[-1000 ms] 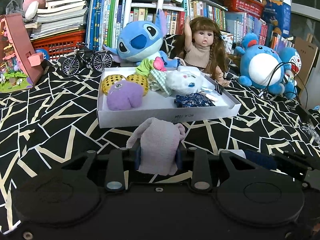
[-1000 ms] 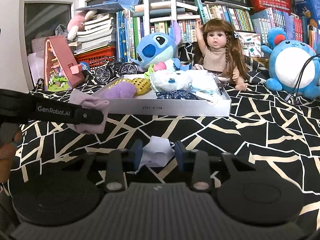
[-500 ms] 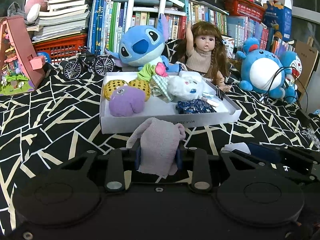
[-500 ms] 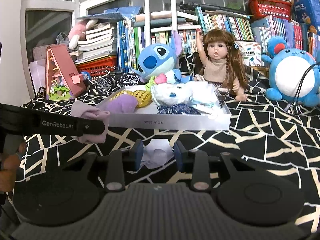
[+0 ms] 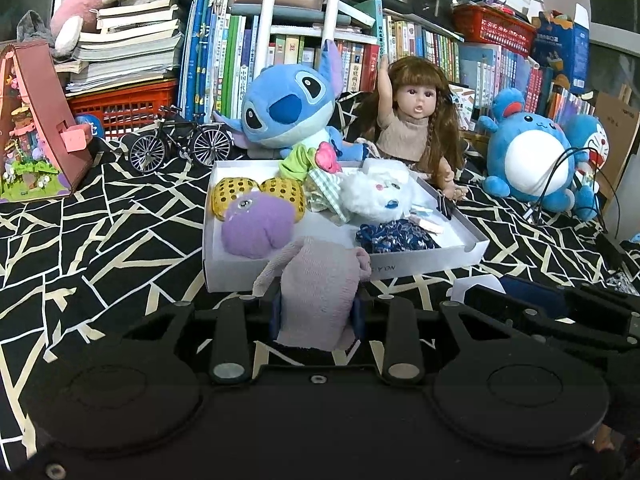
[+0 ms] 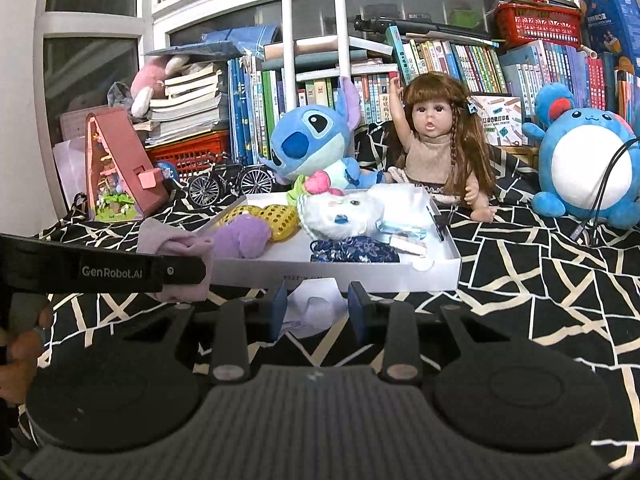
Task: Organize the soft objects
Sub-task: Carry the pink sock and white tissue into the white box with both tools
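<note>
Left wrist view: the left gripper (image 5: 316,312) has its fingers (image 5: 275,314) closed on a pale pink cloth (image 5: 316,284). The cloth is soft, ribbed knit, folded over itself, its rounded top edge rising just in front of the white box (image 5: 420,266), near that box's front wall. A small printed mark on the front wall is too small to read.

Inside the white box: a purple plush (image 5: 256,228) at the front left corner, two yellow spotted pads (image 5: 256,194) behind it, a fluffy white toy (image 5: 376,196) in the middle, a dark blue patterned fabric (image 5: 394,236) at the front right.

Right wrist view: the right gripper (image 6: 318,312) pinches a thin white cloth (image 6: 316,308), crumpled, just before the white box's front wall. Fingers narrow, closed on it. To the left of the box the left gripper's side arm reads "GenRobot.AI" in white lettering, with the pink cloth bunched at its tip. The black-and-white patterned sheet (image 6: 540,264) lies under the box.
</note>
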`<state>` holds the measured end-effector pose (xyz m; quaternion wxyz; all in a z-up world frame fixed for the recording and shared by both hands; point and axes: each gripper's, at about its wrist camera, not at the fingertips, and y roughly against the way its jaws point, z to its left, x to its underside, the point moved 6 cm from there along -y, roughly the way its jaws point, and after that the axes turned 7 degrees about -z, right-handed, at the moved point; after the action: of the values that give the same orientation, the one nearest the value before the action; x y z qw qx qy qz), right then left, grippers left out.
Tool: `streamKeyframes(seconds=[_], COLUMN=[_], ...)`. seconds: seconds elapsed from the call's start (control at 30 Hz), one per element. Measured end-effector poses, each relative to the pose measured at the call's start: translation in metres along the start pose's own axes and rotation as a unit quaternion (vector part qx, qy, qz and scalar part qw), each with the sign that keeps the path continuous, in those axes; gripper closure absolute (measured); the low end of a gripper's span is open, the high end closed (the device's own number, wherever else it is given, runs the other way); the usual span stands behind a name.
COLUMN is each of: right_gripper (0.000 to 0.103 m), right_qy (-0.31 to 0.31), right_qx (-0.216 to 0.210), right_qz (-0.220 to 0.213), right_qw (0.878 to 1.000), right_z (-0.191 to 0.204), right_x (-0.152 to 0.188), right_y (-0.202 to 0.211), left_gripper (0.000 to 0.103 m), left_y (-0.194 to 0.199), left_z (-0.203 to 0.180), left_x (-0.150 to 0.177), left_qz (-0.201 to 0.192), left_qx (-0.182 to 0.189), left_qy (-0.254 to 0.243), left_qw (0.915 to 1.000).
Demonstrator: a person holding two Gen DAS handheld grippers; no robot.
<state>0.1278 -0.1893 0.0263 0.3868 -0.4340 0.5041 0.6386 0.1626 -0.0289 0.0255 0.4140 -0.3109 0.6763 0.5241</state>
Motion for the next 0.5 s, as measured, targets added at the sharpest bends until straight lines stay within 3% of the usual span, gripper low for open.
streamKeyframes(seconds=[0.5], right_gripper=[0.065], right_qy=[-0.009], right_qx=[0.005], right_qz=[-0.008], right_qw=[1.000], right_z=[-0.010], right_x=[-0.018], right_y=[-0.012], left_gripper=[0.072], left_y=[-0.011], left_z=[0.003], left_x=[-0.013], left_qz=[-0.008], left_qx=[0.003], left_qy=[0.015], left_qw=[0.9999])
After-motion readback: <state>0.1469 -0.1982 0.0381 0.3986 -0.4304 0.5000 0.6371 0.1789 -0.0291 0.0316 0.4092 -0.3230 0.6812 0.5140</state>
